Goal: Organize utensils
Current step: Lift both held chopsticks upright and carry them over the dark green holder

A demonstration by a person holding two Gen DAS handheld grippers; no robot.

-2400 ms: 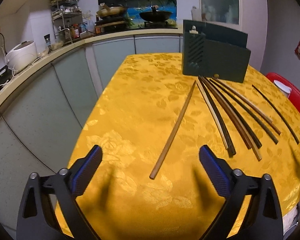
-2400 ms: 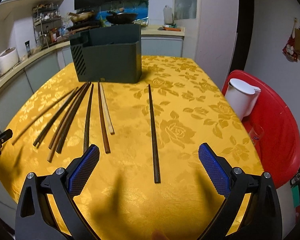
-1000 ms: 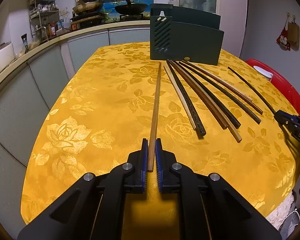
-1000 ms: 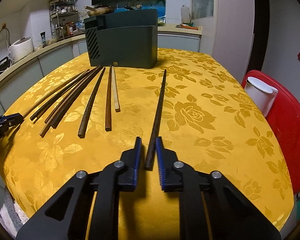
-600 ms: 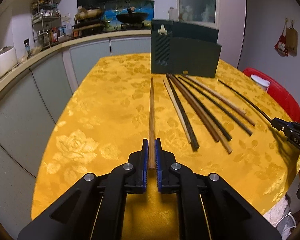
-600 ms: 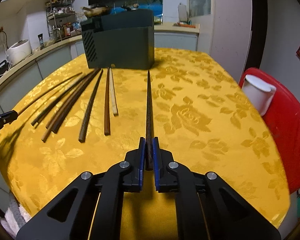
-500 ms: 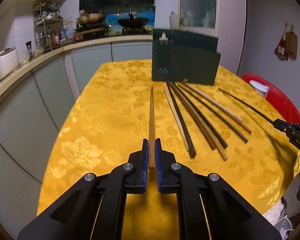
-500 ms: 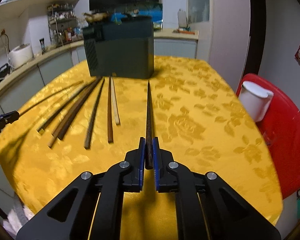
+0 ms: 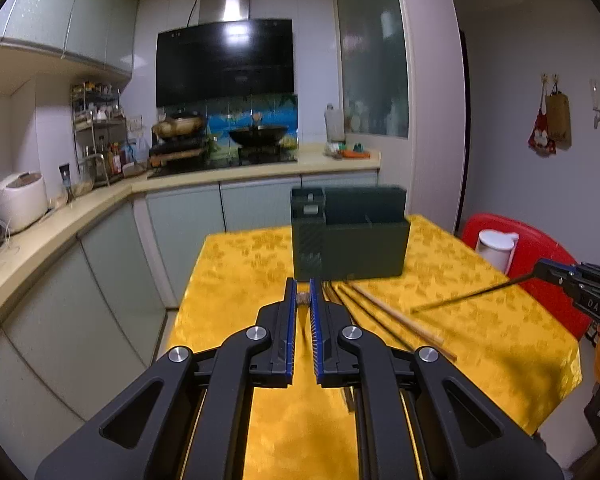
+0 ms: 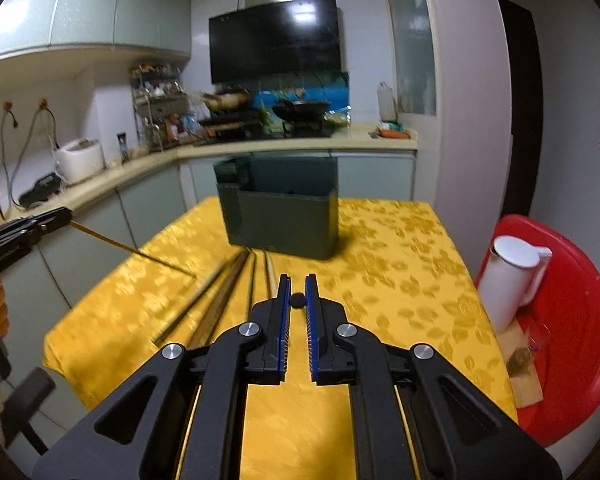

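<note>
Your left claw (image 9: 303, 300) is clamped on a light brown chopstick (image 9: 302, 298); in the left wrist view you see only its butt end between the blue pads (image 9: 288, 336), while the right wrist view shows its shaft (image 10: 132, 249) slanting from the claw at far left down toward the tablecloth (image 10: 400, 280). Your right claw (image 10: 298, 300) is clamped on a dark chopstick (image 10: 298, 299), also seen end-on btwn its pads; the left wrist view shows that thin dark stick (image 9: 472, 294) running from the claw at right, clear of the cloth.

The remaining chopsticks (image 9: 396, 322) lie side by side on the table, tips toward the dark green utensil holder (image 9: 352, 236), which stands upright near the far end w/ an open top and a narrower slotted compartment on its left side. In the right wrist view the loose sticks (image 10: 220, 292) sit left of your claw and look blurred.

Only legible writing: white letters "DAS" on the right claw's body (image 9: 596, 304). Lettering on the left claw's body in the other view is too blurred to read.

Right of the table: a red plastic chair (image 10: 572, 320) w/ a white jug (image 10: 512, 280) on it. Beyond: a worktop w/ a wok (image 9: 258, 134) on the hob, a black range hood (image 9: 225, 62) and a white rice cooker (image 9: 18, 200).
</note>
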